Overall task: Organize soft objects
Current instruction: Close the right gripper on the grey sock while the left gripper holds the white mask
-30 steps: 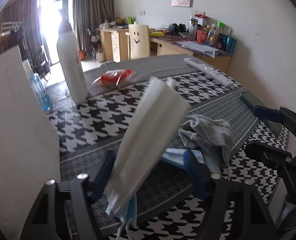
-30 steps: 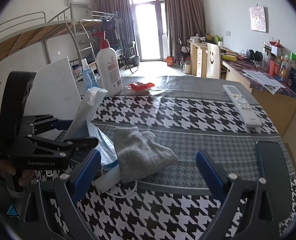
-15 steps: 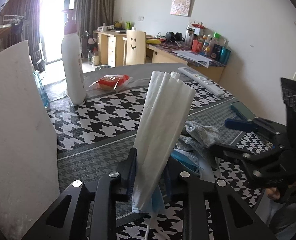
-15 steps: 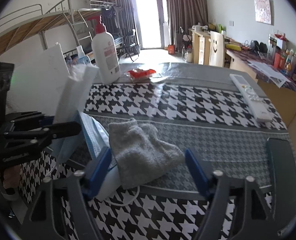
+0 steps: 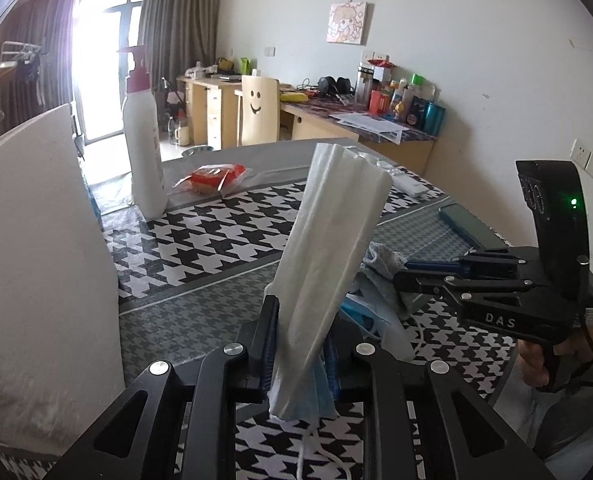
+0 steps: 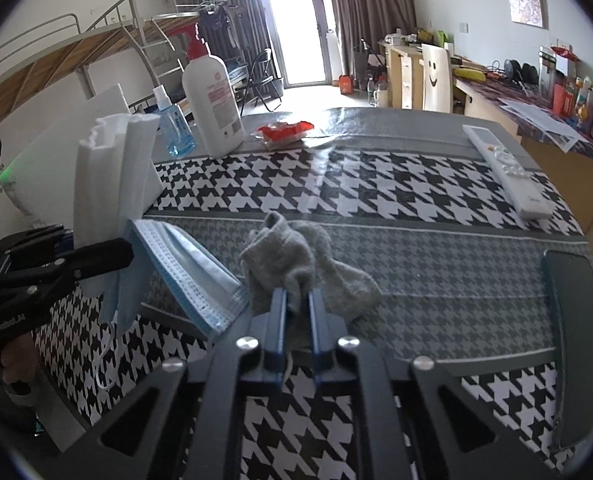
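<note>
Where left view hides: pinched sock (image 6: 296, 268).

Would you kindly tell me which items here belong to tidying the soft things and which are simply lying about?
Part of the job:
- face mask stack, clamped in the left gripper
- grey sock, pinched by the right gripper
- blue mask on the table

Lying about:
- lotion bottle
- blue spray bottle
- red snack packet
- remote control
- phone

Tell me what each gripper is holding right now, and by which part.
The left gripper clamps the lower end of an upright face mask. The right gripper pinches a fold at the near edge of the grey sock.
</note>
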`<act>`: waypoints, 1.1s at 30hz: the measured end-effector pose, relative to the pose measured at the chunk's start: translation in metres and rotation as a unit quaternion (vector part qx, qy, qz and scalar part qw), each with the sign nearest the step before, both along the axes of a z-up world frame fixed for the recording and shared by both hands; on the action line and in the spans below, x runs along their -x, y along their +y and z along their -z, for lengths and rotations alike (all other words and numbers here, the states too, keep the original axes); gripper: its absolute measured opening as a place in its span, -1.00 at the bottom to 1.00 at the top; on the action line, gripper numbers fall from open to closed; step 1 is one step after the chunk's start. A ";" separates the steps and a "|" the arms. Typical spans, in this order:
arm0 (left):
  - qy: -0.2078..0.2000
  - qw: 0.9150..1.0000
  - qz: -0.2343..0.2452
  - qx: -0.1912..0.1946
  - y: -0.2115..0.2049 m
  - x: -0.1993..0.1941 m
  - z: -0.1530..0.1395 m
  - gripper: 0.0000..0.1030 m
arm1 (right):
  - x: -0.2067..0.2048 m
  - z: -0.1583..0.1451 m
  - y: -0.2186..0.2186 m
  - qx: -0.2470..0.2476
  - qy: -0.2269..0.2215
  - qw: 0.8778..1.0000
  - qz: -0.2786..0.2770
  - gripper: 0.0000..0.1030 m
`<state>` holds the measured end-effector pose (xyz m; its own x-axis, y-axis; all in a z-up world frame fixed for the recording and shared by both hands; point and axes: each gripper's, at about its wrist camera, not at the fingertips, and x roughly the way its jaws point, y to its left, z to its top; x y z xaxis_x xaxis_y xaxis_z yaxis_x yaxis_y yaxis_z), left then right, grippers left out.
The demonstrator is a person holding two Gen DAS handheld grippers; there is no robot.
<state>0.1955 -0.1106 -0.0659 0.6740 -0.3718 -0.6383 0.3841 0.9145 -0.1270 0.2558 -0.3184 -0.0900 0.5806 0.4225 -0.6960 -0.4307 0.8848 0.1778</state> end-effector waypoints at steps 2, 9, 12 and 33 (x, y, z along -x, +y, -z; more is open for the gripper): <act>0.002 1.000 -0.001 0.003 0.002 0.002 0.000 -0.57 | 0.002 -0.003 -0.003 -0.007 -0.003 1.000 0.004 -0.83; -0.006 1.000 -0.005 0.005 0.004 0.012 -0.005 -0.57 | 0.014 -0.020 -0.008 -0.015 -0.027 1.000 0.005 -0.85; -0.005 1.000 -0.007 0.007 0.005 0.015 -0.006 -0.57 | 0.018 -0.027 -0.009 -0.017 -0.034 0.999 0.006 -0.85; -0.043 0.999 -0.016 0.003 0.007 0.040 -0.032 -0.95 | 0.048 -0.061 -0.022 -0.040 -0.084 0.996 0.008 -0.86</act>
